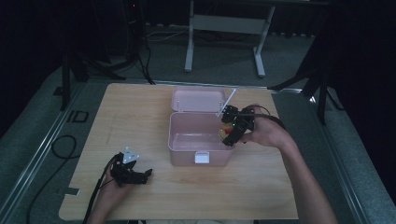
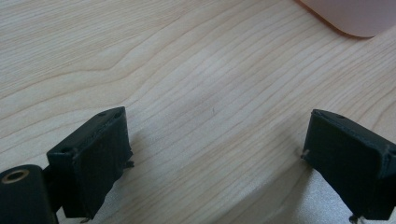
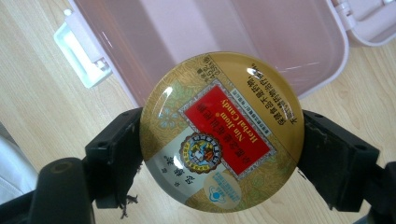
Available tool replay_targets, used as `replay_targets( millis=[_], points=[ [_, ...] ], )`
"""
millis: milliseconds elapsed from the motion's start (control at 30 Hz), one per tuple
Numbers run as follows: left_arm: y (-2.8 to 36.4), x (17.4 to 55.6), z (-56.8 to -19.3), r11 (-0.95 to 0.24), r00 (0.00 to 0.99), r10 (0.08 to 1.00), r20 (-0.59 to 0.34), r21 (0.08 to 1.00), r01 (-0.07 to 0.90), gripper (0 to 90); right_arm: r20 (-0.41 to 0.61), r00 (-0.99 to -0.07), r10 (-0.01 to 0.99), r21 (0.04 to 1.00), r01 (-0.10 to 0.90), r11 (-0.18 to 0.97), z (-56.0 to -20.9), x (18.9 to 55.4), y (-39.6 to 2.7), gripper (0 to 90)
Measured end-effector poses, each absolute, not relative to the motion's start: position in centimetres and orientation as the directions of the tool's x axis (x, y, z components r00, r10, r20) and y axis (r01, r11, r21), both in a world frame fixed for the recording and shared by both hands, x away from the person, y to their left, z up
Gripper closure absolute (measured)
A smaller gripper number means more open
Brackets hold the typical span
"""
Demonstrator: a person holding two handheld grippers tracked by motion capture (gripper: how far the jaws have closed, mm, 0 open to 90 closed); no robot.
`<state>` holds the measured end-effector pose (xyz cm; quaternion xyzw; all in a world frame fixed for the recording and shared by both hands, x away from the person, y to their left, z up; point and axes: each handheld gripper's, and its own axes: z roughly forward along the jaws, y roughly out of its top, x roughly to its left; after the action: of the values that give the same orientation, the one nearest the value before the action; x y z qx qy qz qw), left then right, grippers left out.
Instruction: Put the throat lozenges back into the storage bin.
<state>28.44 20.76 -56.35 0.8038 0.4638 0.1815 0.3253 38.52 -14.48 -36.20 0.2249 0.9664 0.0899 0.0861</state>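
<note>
Item: 1 round candy tin (image 3: 222,133), gold and red lid. Clamped edge-to-edge in the right gripper (image 3: 219,154), above the pink box (image 3: 299,42). Likely light, rigid, glossy, slippery; grip the rim. Left gripper (image 2: 215,158): wide, empty, over tabletop (image 2: 187,70).

The round candy tin (image 3: 222,131) looks like glossy printed metal, gold and red, with bright glints on its lid. The pink box (image 1: 198,135) is smooth, slightly translucent plastic with a white latch (image 1: 201,157). The table (image 2: 187,88) is pale, matt wood with visible grain.
</note>
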Motion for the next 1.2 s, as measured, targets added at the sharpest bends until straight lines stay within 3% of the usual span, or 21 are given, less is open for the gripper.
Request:
replay_targets(
  millis=[1200],
  points=[
    [20.8, 28.4, -56.3, -0.358, 0.504, 0.864, -0.010, 0.691, 0.628, 7.5, -0.116, -0.891, 0.439, 0.203, 0.411, 0.889, -37.1, 39.3, -12.6, 19.8]
  ],
)
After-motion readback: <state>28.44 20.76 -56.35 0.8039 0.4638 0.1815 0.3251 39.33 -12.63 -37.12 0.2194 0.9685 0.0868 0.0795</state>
